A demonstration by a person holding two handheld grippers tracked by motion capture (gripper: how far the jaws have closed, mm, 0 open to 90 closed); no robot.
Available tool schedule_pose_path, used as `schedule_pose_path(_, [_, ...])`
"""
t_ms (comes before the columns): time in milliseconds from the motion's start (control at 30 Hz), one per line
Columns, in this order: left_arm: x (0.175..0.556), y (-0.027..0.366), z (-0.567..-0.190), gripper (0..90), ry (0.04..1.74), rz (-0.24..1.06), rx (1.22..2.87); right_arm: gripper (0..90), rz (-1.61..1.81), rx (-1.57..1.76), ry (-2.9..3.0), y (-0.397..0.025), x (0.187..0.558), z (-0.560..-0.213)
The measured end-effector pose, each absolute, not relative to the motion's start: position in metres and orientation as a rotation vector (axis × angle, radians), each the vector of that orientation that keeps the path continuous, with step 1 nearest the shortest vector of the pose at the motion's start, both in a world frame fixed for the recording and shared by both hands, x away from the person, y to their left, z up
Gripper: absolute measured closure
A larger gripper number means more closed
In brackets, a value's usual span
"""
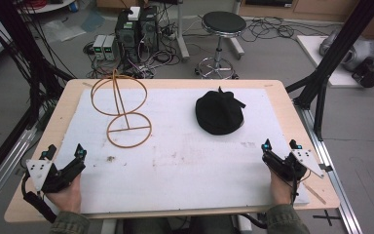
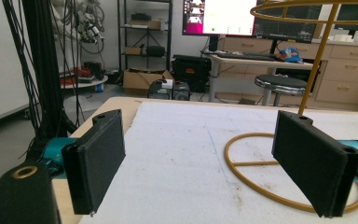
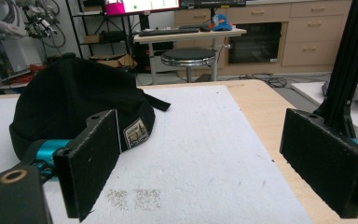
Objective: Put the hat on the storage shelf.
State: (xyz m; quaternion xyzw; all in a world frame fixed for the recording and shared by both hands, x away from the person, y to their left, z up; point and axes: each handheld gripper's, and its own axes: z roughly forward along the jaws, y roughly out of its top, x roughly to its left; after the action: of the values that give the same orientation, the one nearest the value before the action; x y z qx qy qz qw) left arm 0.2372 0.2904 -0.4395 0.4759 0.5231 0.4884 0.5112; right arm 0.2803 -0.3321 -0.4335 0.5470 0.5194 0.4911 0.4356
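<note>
Soft, light black cap far right; pinch at brim. Both hand-held grippers spread wide, empty.

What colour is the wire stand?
Golden yellow wire stand, clearest in the left gripper view.

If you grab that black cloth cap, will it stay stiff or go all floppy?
The black cloth cap would probably sag: it looks like soft fabric, with a loose strap trailing behind. It likely weighs little. It sits flat on the white foam sheet, so a push should slide it, not roll it.
</note>
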Motion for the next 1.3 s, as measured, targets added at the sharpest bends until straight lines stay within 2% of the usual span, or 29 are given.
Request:
schedule_pose_path(700, [0.238,0.290,-0.441,17.4,1.254,1.160,1.162,11.5,1.239,1.298,1.375,-0.319,0.294,-0.429])
schedule_pose_path(1300, [0.235,0.290,-0.441,17.4,1.243,1.159,1.195,11.5,1.323,1.213,1.560,-0.290,0.333,-0.408])
